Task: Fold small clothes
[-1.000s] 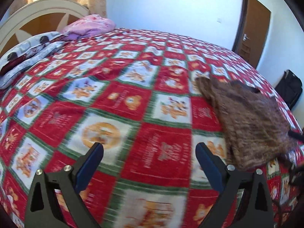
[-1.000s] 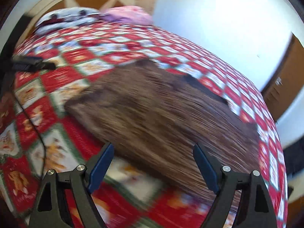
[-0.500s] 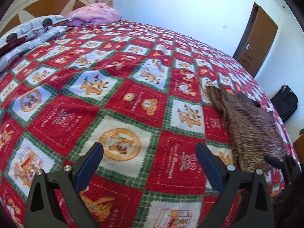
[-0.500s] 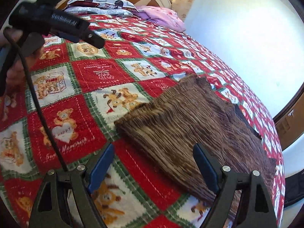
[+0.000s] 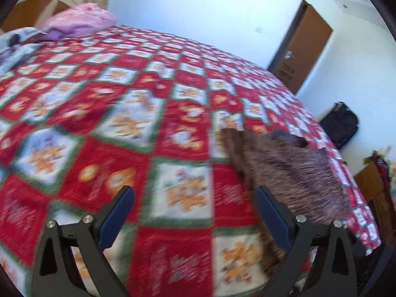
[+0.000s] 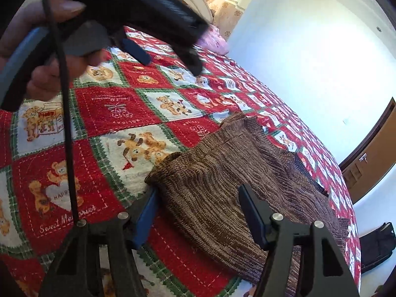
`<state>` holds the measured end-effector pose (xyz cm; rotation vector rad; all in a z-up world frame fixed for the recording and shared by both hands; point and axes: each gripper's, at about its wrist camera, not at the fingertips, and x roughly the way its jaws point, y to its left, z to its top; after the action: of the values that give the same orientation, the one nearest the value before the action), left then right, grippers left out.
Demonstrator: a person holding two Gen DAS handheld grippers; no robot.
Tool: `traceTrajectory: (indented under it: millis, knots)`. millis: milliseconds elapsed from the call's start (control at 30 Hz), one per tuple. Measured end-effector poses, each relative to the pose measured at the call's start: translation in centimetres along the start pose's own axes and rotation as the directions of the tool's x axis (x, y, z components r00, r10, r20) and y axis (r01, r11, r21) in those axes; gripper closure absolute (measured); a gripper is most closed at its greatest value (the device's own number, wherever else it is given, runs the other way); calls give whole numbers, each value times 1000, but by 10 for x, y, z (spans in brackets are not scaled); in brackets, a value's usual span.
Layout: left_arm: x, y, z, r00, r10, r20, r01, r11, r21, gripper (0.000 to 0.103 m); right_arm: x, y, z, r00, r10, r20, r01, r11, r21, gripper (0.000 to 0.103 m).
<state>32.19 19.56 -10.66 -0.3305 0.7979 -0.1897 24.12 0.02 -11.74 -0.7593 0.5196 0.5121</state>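
Brown ribbed knit garment point(image 6: 222, 185), just one, lies spread on the red-and-white patchwork teddy-bear bedspread point(image 6: 118, 109), seemingly unfolded, so the folding looks barely begun. Right claw point(image 6: 198, 212) sits spread astride its near corner; left claw point(image 5: 193, 212) hovers spread beside it, pinching nothing.

Blurred by motion throughout. Left gripper point(image 5: 193, 209) with jaws spread wide, nothing between them — only the red, white and green patchwork bedspread point(image 5: 118, 128) below. Brown knitted garment point(image 5: 287, 173) lying flat near the bed's right edge, just beyond the right-hand finger point(image 5: 269, 214). Pink pillow point(image 5: 79, 21) at the head end — brown door point(image 5: 304, 52) and black bag point(image 5: 340, 123) past the far side.
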Motion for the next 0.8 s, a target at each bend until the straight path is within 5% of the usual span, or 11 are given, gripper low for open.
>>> traceTrajectory:
  millis: [100, 267, 633, 700, 733, 767, 800]
  knots:
    - [18, -13, 10, 999, -50, -18, 50, 999, 1, 3, -1, 2, 0, 1000, -23, 6, 23, 1000, -11, 40]
    - [58, -30, 27, 995, -80, -58, 80, 997, 7, 3, -4, 8, -3, 1000, 9, 8, -9, 1000, -23, 63]
    - [109, -49, 40, 990, -83, -117, 87, 996, 32, 4, 3, 10, -1, 1000, -1, 8, 1, 1000, -28, 64]
    - [113, -47, 42, 989, -81, -121, 84, 996, 24, 8, 5, 11, -1, 1000, -1, 7, 1, 1000, -30, 64]
    - [115, -45, 44, 989, -79, -121, 82, 997, 16, 16, 5, 9, 0, 1000, 10, 5, -10, 1000, -23, 74]
    - [116, -43, 45, 989, -80, -121, 82, 997, 9, 34, 4, 8, 0, 999, 40, 3, -40, 999, -12, 94]
    - [118, -42, 47, 988, -93, -122, 94, 996, 3, 52, 3, 8, 0, 999, 49, -3, -49, 999, -2, 94]
